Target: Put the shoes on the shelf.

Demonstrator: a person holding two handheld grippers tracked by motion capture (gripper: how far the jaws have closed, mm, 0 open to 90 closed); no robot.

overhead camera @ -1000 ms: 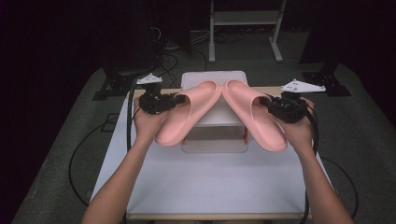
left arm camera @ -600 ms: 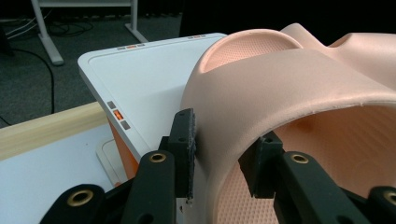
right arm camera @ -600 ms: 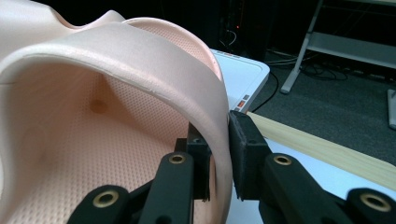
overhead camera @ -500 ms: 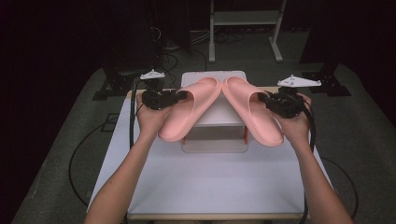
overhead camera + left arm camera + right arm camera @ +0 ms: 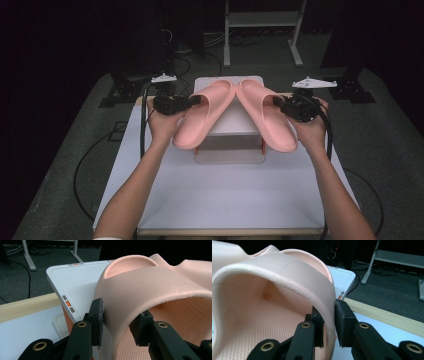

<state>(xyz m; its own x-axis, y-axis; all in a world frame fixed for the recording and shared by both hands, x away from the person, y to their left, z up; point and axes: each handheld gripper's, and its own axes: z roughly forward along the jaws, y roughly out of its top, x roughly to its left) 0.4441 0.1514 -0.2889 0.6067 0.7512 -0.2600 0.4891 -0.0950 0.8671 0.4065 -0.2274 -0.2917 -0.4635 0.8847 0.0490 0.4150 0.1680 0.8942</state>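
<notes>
Two pink slippers lie side by side on a white box (image 5: pixel 230 132), toes away from me. The left slipper (image 5: pixel 202 117) (image 5: pixel 150 282) has its strap's side wall between the pads of my left gripper (image 5: pixel 197 102) (image 5: pixel 117 320). Those jaws have just been opening a little, and the pads still touch the wall. On the right slipper (image 5: pixel 267 117) (image 5: pixel 274 272), my right gripper (image 5: pixel 280 104) (image 5: pixel 329 322) is shut, pinching the strap's edge from outside and inside. Both heels overhang the box's near side.
The box stands at the far middle of a white table (image 5: pixel 225 195) with a wooden strip (image 5: pixel 27 305) along its far edge. Cables (image 5: pixel 85 165) lie on the dark floor at left. A white frame's legs (image 5: pixel 260 20) stand behind the table.
Both slippers have shifted slightly away from me on the box, their toes now farther back. The hands have stayed close to where they were.
</notes>
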